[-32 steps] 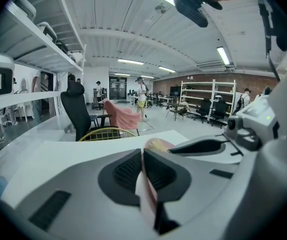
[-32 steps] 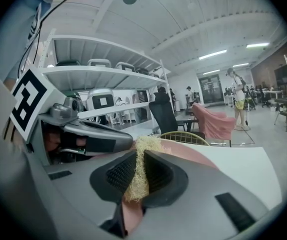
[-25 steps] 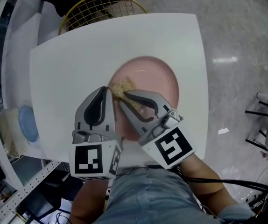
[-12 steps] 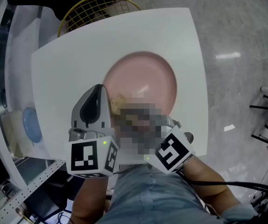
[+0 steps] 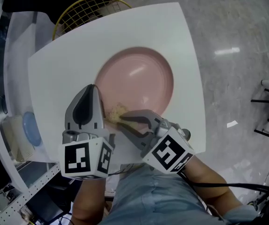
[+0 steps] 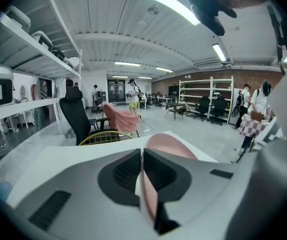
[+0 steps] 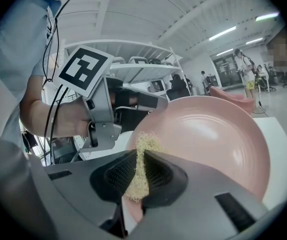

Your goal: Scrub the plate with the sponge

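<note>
Now the right hand-held gripper (image 5: 122, 117), clamped on the yellowish sponge (image 5: 115, 110), had dragged it back to the pink plate's (image 5: 137, 76) near edge. The left hand-held gripper (image 5: 97, 93) pinched the rim, steadying it on the table (image 5: 55, 64). Scrubbing seemed midway.

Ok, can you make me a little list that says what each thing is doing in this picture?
plate: pink, round, over the white table
left gripper: shut on the plate's near rim
right gripper: shut on the sponge
sponge: yellowish and scratchy-looking, at the plate's near-left edge, right beside the left gripper
basket: yellow wire, past the table's far edge
</note>
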{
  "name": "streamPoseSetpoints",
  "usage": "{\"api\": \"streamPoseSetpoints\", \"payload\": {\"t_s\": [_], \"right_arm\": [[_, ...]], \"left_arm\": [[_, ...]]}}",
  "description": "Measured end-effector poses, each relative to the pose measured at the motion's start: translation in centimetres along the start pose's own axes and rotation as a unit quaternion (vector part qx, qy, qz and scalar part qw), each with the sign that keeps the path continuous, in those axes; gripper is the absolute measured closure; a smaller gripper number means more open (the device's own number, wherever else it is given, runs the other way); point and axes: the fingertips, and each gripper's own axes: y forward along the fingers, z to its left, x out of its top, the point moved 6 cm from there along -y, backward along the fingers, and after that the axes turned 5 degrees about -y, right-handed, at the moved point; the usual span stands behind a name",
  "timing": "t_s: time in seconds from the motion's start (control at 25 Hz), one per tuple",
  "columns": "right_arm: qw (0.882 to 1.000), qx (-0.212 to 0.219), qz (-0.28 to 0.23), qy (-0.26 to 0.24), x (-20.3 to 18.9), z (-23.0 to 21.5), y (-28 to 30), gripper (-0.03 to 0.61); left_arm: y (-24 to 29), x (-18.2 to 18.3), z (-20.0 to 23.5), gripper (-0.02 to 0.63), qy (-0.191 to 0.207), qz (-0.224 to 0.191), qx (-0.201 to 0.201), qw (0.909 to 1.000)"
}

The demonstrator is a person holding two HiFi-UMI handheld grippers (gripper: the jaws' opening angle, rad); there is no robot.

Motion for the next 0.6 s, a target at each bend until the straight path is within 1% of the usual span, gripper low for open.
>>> {"api": "streamPoseSetpoints", "payload": {"t_s": [0.2, 0.32, 0.44, 0.6], "right_arm": [[1.000, -0.007, 0.020, 0.012, -1.4, 0.1, -0.7, 0.528], [0.999, -0.015, 0.028, 0.019, -1.9, -0.1, -1.4, 0.528], [0.998, -0.034, 0.036, 0.033, -2.5, -0.9, -2.4, 0.526], [0.995, -0.066, 0.048, 0.063, -3.2, -2.2, -3.7, 0.526]], "left_arm": [[-0.4, -0.4, 0.3, 0.591, -0.015, 0.003, -0.002, 0.9999], [-0.7, -0.6, 0.1, 0.591, -0.016, 0.003, -0.003, 0.9999], [-0.5, -0.5, -0.3, 0.591, -0.012, 0.002, -0.004, 0.9999], [-0.4, -0.4, -0.5, 0.591, -0.013, 0.005, -0.007, 0.9999]]}}
